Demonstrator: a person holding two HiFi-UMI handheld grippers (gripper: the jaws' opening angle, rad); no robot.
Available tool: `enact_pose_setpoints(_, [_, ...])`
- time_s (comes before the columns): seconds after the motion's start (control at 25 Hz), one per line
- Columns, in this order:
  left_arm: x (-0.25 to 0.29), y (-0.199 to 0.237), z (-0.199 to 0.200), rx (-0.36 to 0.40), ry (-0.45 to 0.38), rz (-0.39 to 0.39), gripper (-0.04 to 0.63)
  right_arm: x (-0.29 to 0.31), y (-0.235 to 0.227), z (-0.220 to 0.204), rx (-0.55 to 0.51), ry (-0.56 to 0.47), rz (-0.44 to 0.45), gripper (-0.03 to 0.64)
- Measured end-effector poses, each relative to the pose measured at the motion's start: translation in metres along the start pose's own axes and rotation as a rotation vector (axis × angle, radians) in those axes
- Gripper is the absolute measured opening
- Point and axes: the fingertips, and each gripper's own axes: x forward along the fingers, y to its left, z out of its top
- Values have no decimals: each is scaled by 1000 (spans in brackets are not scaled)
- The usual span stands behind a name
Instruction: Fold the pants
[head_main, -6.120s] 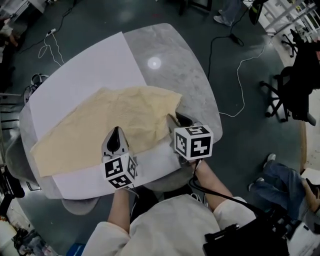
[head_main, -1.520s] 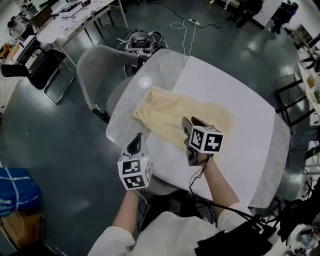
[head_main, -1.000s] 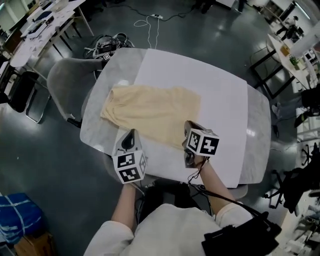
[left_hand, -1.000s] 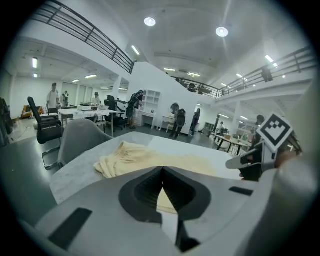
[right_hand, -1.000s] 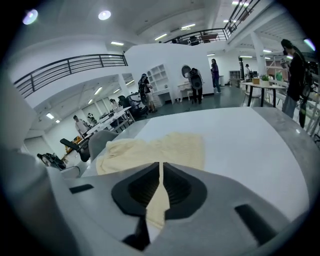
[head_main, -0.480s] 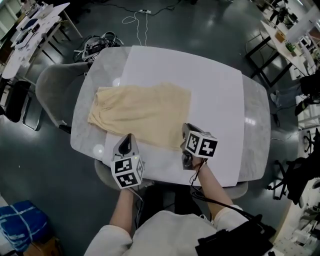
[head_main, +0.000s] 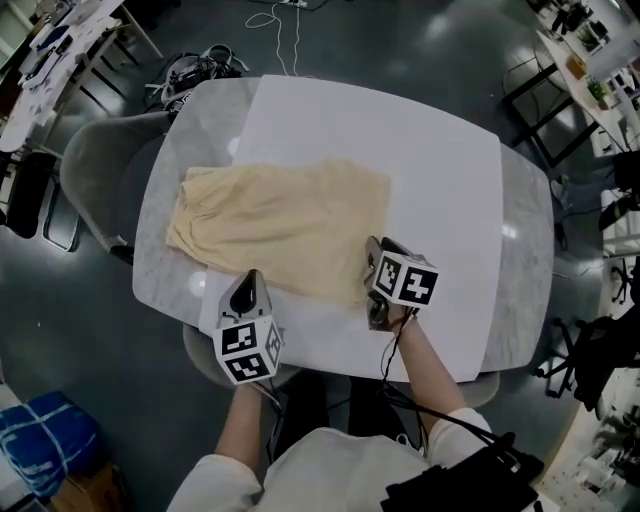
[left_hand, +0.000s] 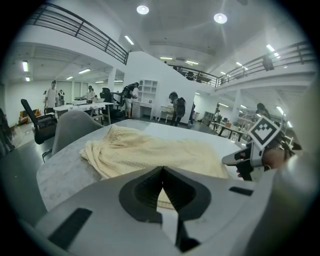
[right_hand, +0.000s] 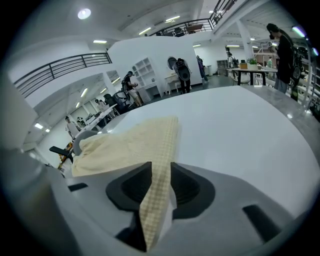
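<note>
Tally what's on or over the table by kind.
Pants: 1
White sheet: 1
Grippers: 2 (left gripper; right gripper, its jaws just opening, the pants' edge between them)
Total: 4

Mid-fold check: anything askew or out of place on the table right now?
One corner of the pants is lifted off the white sheet, standing between the fingers of the right gripper, whose jaws have just been opening. The waistband end lies off the sheet on the bare table. The left gripper is shut and empty.
</note>
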Motion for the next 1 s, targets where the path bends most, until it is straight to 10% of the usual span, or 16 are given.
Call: enact_pose_setpoints(1.0, [6,13,2,-38,26,21,6,0,12,6,-104,53,-44,17])
